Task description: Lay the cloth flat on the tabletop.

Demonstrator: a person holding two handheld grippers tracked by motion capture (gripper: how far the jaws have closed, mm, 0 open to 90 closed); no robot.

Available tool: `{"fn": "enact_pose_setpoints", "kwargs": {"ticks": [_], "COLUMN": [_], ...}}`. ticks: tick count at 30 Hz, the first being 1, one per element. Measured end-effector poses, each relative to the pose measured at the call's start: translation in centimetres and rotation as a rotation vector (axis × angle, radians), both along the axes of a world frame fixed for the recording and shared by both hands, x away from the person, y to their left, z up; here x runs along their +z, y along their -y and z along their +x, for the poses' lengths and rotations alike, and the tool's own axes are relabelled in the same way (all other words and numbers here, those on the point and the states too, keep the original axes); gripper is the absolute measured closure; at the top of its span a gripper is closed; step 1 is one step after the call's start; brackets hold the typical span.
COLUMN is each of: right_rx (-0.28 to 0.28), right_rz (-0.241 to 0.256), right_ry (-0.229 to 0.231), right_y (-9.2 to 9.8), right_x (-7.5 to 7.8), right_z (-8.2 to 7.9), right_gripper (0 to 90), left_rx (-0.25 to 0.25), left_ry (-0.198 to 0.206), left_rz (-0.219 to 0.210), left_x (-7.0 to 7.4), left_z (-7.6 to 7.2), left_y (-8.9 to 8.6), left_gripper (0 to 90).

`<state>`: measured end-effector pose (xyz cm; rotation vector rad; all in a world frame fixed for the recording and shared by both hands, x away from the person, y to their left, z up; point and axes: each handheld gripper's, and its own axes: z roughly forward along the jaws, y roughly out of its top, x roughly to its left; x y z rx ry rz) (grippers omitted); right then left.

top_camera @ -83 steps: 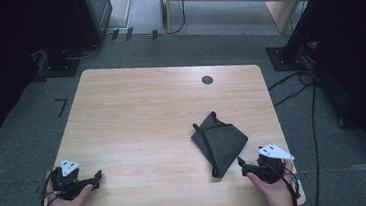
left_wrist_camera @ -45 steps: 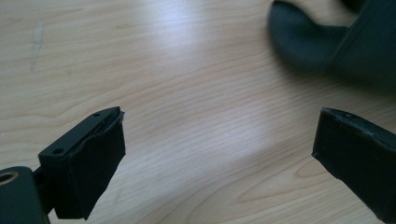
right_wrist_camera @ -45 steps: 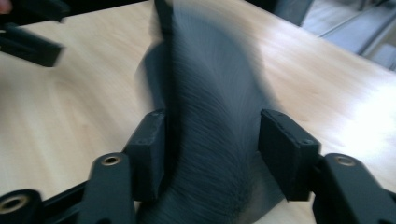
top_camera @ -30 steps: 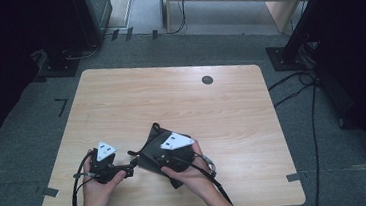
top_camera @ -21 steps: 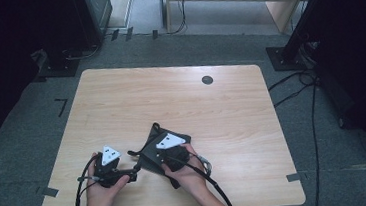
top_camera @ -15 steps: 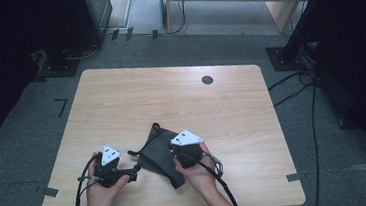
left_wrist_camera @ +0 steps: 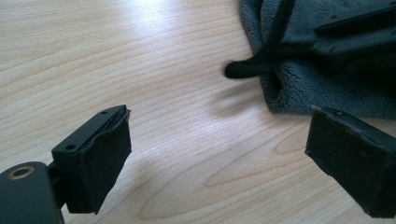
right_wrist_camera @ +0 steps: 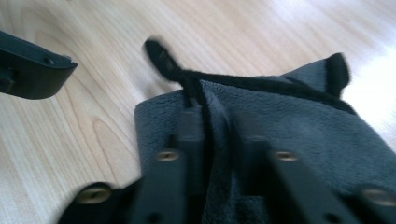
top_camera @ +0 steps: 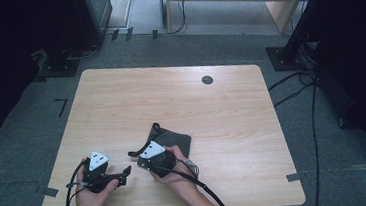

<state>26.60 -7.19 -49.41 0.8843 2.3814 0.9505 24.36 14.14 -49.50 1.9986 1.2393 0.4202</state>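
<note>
Item: dark grey fleece cloth (top_camera: 169,140) with black edging and a black loop or cord end (left_wrist_camera: 243,70), lying folded on the near half of a light wood-grain table (top_camera: 170,99), slightly left of the table's middle line. No brand, label or writing can be read on the cloth, on the grippers or on the table. Right gripper (top_camera: 143,162): held in the person's right hand (top_camera: 174,166), resting on the near-left part of the cloth; in the right gripper view its jaws are pressed together on a ridge of the fleece and its black trim (right_wrist_camera: 217,140), pinching it. Left gripper (top_camera: 125,172): held in the person's left hand (top_camera: 91,191), on bare wood just left of the cloth; in the left gripper view its two black pads (left_wrist_camera: 105,158) stand wide apart with nothing between them, the far pad near the cloth's edge, not touching it as far as can be seen. Both grippers carry a grey three-cornered plate and a trailing black cable (top_camera: 206,191). Also on the table: a small round dark disc (top_camera: 207,79) set near the far edge, well apart from the cloth. Surroundings: grey carpet floor (top_camera: 27,126), tape marks, cables.
</note>
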Motion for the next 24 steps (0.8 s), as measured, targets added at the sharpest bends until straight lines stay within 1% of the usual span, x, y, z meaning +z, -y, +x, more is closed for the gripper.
{"fn": "enact_pose_setpoints", "kwargs": {"ticks": [1,3,4,5,6,7,9,10,11,12,13,15,16,17,18,19,21,22,23,24], "right_rx": [0.004,-0.018,-0.061,-0.061,-0.082,-0.116,-0.168,-0.228,-0.228,-0.258,-0.302,-0.362,-0.393,-0.429,-0.456,-0.468,-0.496,-0.498,-0.503,-0.505], "right_rz": [0.052,0.129,0.183,0.183,0.206,0.244,0.278,0.302,0.302,0.304,0.313,0.295,0.295,0.304,0.303,0.305,0.325,0.325,0.328,0.329], "right_ry": [0.0,-0.003,0.025,0.025,0.03,0.048,0.076,0.094,0.094,0.097,0.084,0.069,0.048,0.009,-0.015,-0.032,-0.085,-0.093,-0.097,-0.095], "right_y": [0.7,1.7,3.2,3.2,3.9,5.1,7.3,10.1,10.1,11.6,13.9,16.2,17.5,18.8,19.7,20.3,21.5,21.8,22.0,22.1], "right_x": [0.3,1.0,2.0,2.0,2.4,3.0,3.9,4.5,4.5,4.6,4.3,3.6,3.0,2.2,1.5,1.0,0.0,-0.2,-0.3,-0.4], "right_z": [0.0,-0.1,-0.2,-0.2,-0.3,-0.4,-0.7,-1.3,-1.3,-1.6,-2.1,-2.6,-2.8,-2.9,-3.0,-3.0,-3.0,-2.9,-2.9,-2.8], "right_gripper": [81.4,83.1,83.5,83.5,83.5,83.4,83.2,82.9,82.9,82.8,82.7,82.2,81.7,81.3,81.0,80.4,78.5,78.5,78.6,79.5], "left_rx": [0.0,-0.007,-0.018,-0.018,-0.029,-0.041,-0.061,-0.07,-0.081,-0.095,-0.105,-0.113,-0.117,-0.125,-0.131,-0.134,-0.123,-0.11,-0.082,-0.067], "left_ry": [0.002,0.003,0.003,0.003,0.005,0.009,0.017,0.018,0.022,0.032,0.038,0.027,0.016,0.003,-0.005,-0.015,-0.04,-0.057,-0.086,-0.098], "left_rz": [-0.002,-0.004,-0.018,-0.018,-0.019,-0.015,-0.02,-0.024,-0.026,-0.031,-0.032,-0.047,-0.068,-0.083,-0.094,-0.102,-0.098,-0.095,-0.1,-0.103], "left_x": [0.0,0.1,0.2,0.2,0.3,0.4,0.8,0.9,1.0,1.2,1.3,1.2,1.0,0.8,0.7,0.4,0.0,-0.2,-0.5,-0.6], "left_z": [0.0,0.0,0.0,0.0,0.1,0.2,0.5,0.6,0.7,1.0,1.3,2.1,2.7,3.3,3.7,4.2,5.4,5.9,6.5,6.9], "left_y": [0.0,0.2,0.6,0.6,1.0,1.4,2.2,2.5,2.8,3.3,3.6,4.1,4.4,4.7,5.0,5.3,5.8,6.0,6.2,6.3], "left_gripper": [7.0,7.0,7.0,6.9,6.9,7.0,7.0,7.0,7.0,8.0,16.8,17.8,17.8,18.9,22.0,24.4,25.5,26.9,29.5,29.9]}}
